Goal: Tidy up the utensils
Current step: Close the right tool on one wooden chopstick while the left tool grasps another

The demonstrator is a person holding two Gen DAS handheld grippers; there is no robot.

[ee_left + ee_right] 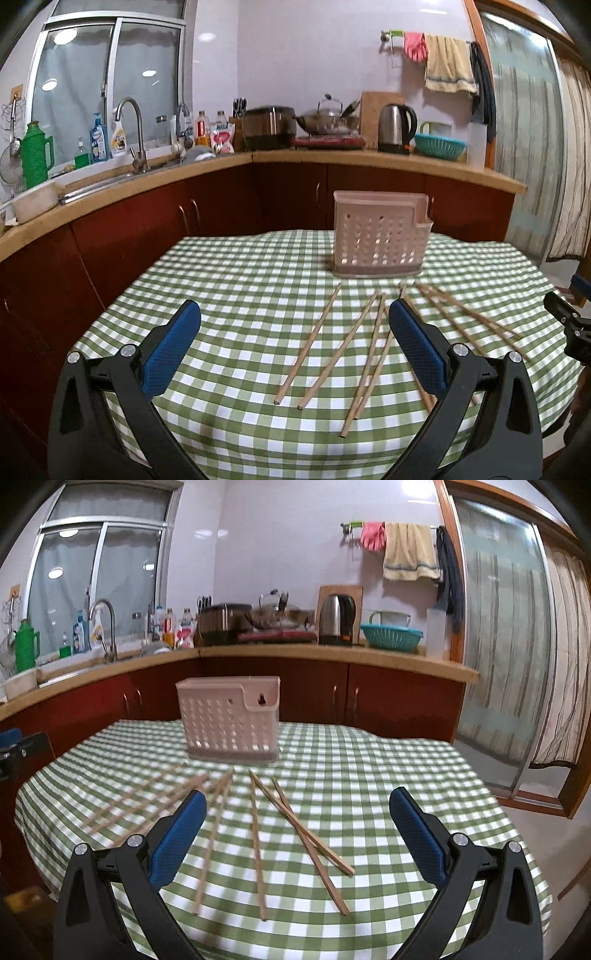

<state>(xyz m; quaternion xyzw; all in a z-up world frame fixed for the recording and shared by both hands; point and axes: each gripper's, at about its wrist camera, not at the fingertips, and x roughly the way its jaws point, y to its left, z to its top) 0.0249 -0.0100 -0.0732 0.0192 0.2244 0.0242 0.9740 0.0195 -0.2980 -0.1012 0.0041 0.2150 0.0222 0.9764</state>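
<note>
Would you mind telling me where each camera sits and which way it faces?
Left wrist: on the left gripper, low over the near table edge, facing the chopsticks, pink utensil holder and kitchen counter; open blue-padded fingers show.
Right wrist: on the right gripper, further right, same heading; its open fingers show.
Shared: chopsticks, holder, checked tablecloth, counter.

Green checked tablecloth [236, 280], steel kettle [395, 127], teal colander [439, 146], green thermos [35, 155], faucet [135, 125]

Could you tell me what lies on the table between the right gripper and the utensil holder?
Loose wooden chopsticks lie scattered on the checked tablecloth between the open right gripper and the utensil holder, seen in the right wrist view.
</note>
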